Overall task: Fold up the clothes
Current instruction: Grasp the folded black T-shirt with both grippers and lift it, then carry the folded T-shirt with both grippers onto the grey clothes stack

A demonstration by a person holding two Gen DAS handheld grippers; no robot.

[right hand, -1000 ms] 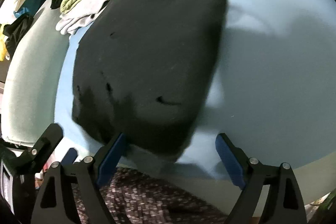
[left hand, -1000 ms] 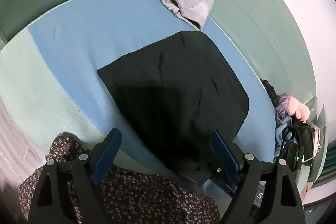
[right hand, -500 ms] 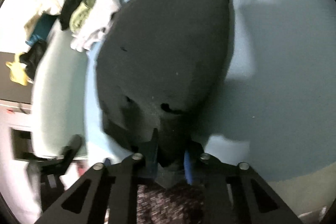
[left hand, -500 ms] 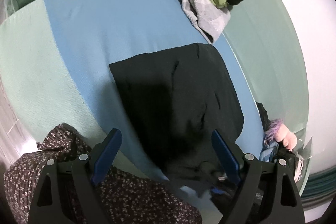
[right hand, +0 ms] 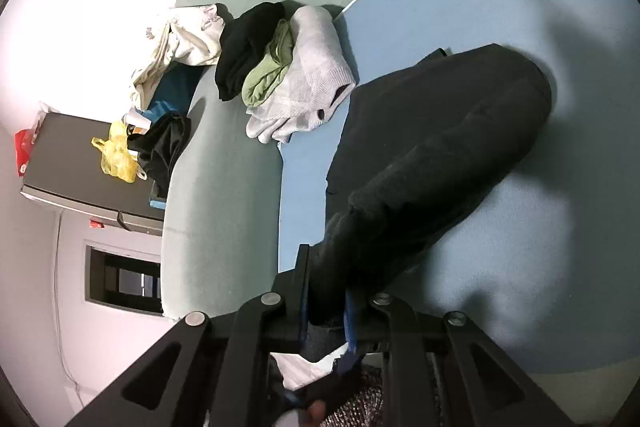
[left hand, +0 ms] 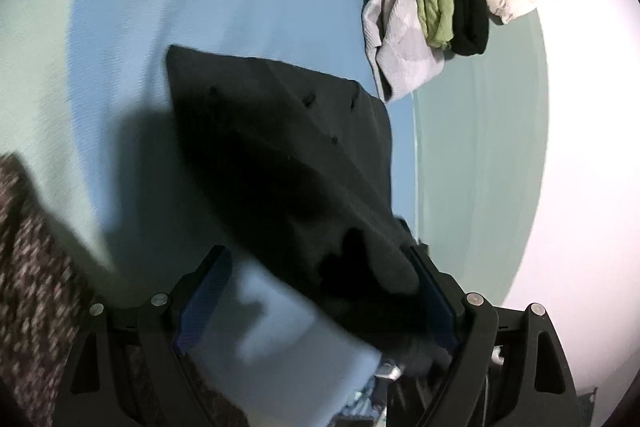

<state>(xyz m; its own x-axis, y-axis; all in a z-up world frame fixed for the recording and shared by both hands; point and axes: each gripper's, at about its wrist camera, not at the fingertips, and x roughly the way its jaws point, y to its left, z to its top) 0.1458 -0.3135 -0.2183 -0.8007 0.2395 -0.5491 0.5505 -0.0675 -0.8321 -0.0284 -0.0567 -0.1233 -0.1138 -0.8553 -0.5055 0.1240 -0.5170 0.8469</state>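
Gripping one black garment (right hand: 440, 147) (two tongs)

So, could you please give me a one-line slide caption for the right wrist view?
Right gripper shut on a dark garment, lifting its edge off the blue sheet.

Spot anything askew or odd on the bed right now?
Only the black garment: one corner is pinched in the right gripper and pulled up off the blue sheet, so it hangs skewed. The folded pile looks tidy.
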